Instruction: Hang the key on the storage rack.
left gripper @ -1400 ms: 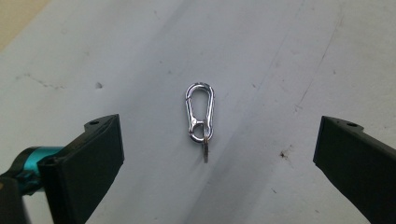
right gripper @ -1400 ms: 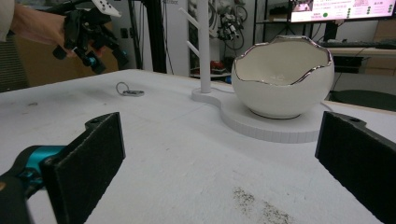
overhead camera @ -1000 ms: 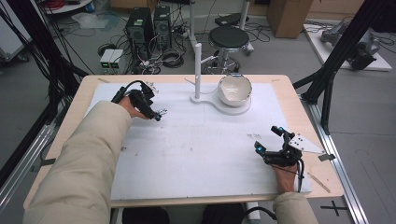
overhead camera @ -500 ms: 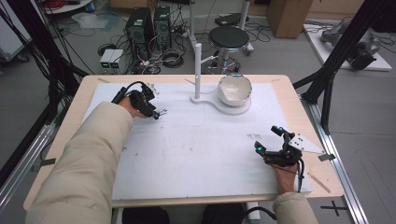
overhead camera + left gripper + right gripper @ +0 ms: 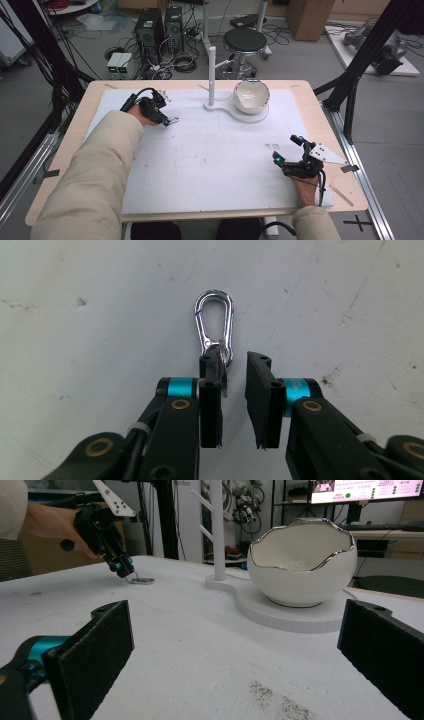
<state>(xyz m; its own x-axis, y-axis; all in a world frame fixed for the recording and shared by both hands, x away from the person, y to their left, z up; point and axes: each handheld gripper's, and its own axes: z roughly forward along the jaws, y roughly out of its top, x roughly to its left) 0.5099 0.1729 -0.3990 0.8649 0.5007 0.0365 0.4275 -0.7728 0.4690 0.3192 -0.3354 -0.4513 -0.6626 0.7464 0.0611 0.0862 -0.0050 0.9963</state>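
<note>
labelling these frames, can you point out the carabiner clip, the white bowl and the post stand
carabiner clip (image 5: pixel 214 315): left gripper view, on its silver loop's side bar.
white bowl (image 5: pixel 251 95): high view, on its inner wall.
post stand (image 5: pixel 211 75): high view, on the upright white post.

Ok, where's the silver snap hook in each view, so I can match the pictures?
High view: snap hook at the left gripper tips, upper left of the mat.
Left gripper view: snap hook centre frame, flat on the mat, its base against the left-hand jaw, the jaws just closing.
Right gripper view: snap hook upper left, under the far gripper.
Shared landmark: white stand post, seen in the high and right gripper views.
</note>
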